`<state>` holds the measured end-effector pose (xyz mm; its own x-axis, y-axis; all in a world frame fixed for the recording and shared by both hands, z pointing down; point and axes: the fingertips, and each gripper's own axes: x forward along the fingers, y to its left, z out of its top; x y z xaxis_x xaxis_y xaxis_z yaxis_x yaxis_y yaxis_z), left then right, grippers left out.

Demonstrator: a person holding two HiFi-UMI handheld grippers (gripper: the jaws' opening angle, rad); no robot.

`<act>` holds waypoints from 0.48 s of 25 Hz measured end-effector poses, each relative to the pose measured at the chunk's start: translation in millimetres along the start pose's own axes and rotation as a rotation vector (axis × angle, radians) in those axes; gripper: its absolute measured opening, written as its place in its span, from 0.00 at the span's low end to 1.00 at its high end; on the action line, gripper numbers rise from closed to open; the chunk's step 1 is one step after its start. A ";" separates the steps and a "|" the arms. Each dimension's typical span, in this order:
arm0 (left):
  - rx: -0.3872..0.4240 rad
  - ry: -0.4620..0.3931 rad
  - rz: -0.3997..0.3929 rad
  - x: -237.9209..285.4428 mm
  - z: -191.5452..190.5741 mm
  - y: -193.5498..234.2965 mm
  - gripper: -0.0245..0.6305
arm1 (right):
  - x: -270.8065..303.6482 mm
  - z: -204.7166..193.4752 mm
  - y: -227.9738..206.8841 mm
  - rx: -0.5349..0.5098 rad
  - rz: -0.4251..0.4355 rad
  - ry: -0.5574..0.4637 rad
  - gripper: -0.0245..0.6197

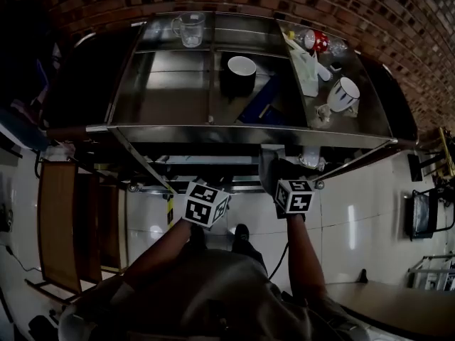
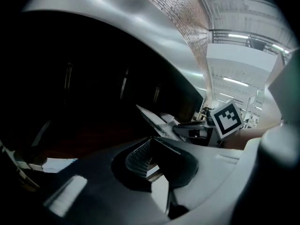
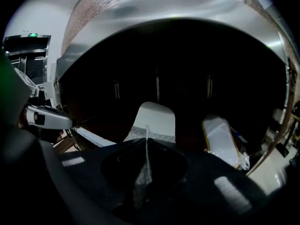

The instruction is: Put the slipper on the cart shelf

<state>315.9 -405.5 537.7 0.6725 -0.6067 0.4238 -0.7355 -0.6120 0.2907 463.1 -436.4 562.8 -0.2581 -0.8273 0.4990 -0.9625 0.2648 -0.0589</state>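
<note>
A pale slipper (image 3: 153, 118) sticks out ahead of my right gripper (image 3: 146, 139), whose jaws are shut on its near edge. It points into the dark space under the steel cart's top (image 1: 249, 130). In the head view the slipper (image 1: 272, 163) shows as a grey shape just below the cart's front rim, above the right gripper (image 1: 293, 196). My left gripper (image 1: 206, 204) hangs beside it to the left, lower than the rim. Its jaws (image 2: 147, 161) stand apart with nothing between them. The left gripper view shows the right gripper's marker cube (image 2: 228, 117) and the slipper's tip (image 2: 151, 118).
A second slipper in clear wrap (image 3: 222, 139) lies to the right inside the cart. On the top sit a glass mug (image 1: 190, 28), a black cup (image 1: 240, 73) and a white mug (image 1: 345, 94). A wooden frame (image 1: 60, 219) stands on the floor at left.
</note>
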 end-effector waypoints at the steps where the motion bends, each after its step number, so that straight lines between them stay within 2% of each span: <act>1: -0.009 -0.002 0.017 4.1 1.8 1.7 0.05 | 6.5 -0.3 -4.6 -0.006 0.004 0.003 0.05; 12: -0.081 -0.060 0.228 9.3 14.4 7.1 0.05 | 71.1 13.7 -29.4 0.006 0.103 0.000 0.05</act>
<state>318.1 -422.8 531.4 0.4900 -0.7550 0.4356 -0.8715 -0.4144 0.2621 471.9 -509.8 588.1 -0.3561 -0.7957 0.4900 -0.9312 0.3457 -0.1154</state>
